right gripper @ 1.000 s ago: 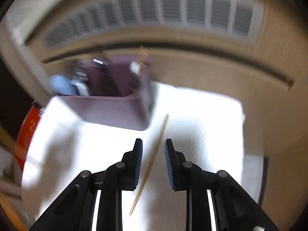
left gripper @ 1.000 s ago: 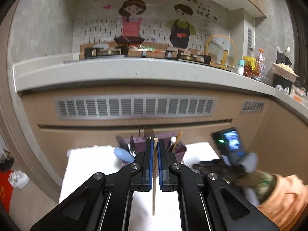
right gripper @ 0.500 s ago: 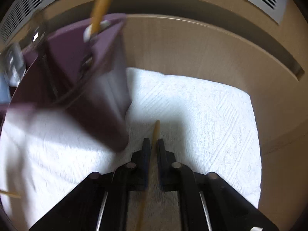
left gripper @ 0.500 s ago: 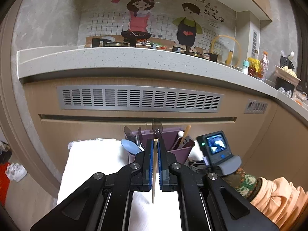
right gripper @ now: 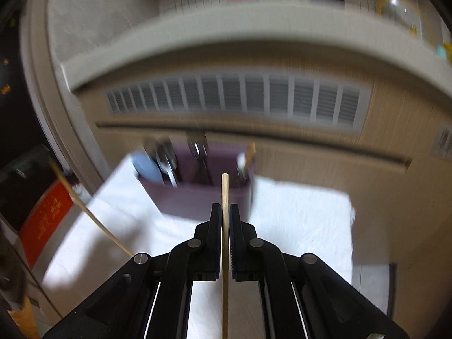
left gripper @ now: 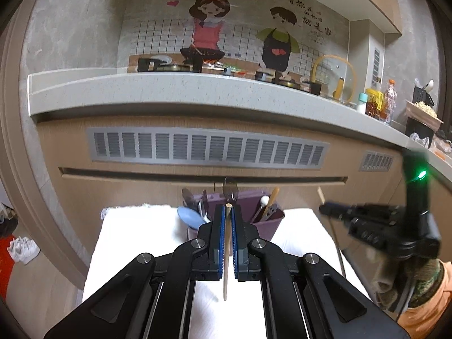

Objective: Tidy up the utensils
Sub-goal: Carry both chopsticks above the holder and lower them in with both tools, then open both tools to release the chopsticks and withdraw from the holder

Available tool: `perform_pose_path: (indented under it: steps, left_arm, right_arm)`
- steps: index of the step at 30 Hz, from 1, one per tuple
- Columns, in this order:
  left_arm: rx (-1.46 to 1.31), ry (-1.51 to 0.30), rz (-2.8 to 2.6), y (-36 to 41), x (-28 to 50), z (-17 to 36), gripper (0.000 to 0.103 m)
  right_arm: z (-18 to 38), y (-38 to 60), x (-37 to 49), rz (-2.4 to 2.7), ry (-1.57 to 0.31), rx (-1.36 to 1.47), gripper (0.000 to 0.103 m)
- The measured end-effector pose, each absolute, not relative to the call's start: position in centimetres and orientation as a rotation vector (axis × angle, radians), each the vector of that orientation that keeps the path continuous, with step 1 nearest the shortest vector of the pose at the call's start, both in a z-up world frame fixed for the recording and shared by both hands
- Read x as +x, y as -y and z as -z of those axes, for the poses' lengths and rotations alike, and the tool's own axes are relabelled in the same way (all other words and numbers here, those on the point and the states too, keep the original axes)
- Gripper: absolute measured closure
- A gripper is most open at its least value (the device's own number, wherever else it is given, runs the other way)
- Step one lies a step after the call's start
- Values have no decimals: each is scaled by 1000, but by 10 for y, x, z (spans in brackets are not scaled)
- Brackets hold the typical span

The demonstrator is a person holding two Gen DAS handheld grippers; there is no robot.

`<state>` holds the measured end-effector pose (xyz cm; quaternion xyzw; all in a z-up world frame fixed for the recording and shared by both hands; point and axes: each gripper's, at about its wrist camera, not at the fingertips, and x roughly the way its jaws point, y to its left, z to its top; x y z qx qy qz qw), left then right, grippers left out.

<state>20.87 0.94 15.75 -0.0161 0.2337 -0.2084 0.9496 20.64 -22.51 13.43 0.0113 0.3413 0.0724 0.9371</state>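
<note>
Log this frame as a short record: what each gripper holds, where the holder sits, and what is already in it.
left gripper: shut on a wooden chopstick
right gripper: shut on a second chopstick
holder: purple, on the white towel, below the counter
holder contents: blue spoon, metal utensils, wooden-handled tools
task state: both chopsticks not yet in the holder

Cartoon cook wall sticker (left gripper: 207, 28), grey countertop (left gripper: 169, 93), vent grille (left gripper: 207, 150), glass pot lid (left gripper: 334, 76), white cloth (left gripper: 135, 226)
</note>
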Motion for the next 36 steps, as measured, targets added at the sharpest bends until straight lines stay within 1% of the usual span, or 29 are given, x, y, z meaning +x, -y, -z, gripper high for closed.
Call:
perform_pose_path:
  steps: [4,6,9,12,15,18,20,26,30,33,34,35,36]
  left_arm:
    - [-25,-429,415,-2,219,-182,99]
    - [-29,-403,410,1,226,-197,99]
    - [-33,-360,407,5,237,-221,99]
    - [-51,-327,412,6,250,-240,99]
    - [-67,-308,426,6,266,-248,99]
    - [-48,-262,408,11,280,-248,99]
    - [-59,-267,418,13,294,-239,99]
    - [-82,-360,451,29,351,-184,99]
    - [-94,-407,445,34,378,-147,99]
    - [-125,-482,427,32,394,-124,94]
    - [-134,-504,408,29,397,-117,85]
    - [-142,-519,391,26,398,-113,70]
    - [-150,-533,366,21,396,-108,61]
  right_arm:
    - [-178,217,208,-162,-530,4,98]
    - [-206,208,213,-169,-416,-29,98]
    - [-233,196,224,-199,-303,-42,98]
    - [-251,190,241,-220,-222,-37,98]
    - [-255,188,262,-222,-179,-31,98]
    - [-247,189,285,-222,-161,-22,98]
    - [-235,190,292,-217,-140,-30,98]
    - [-184,192,315,-213,-119,-46,98]
    - [-145,198,332,-215,-206,-49,98]
    - [-116,201,341,-232,-289,-29,98]
    - [-106,202,344,-227,-334,-22,97]
    - [-97,204,346,-222,-370,-14,96]
    - [-89,205,348,-222,-401,-10,92]
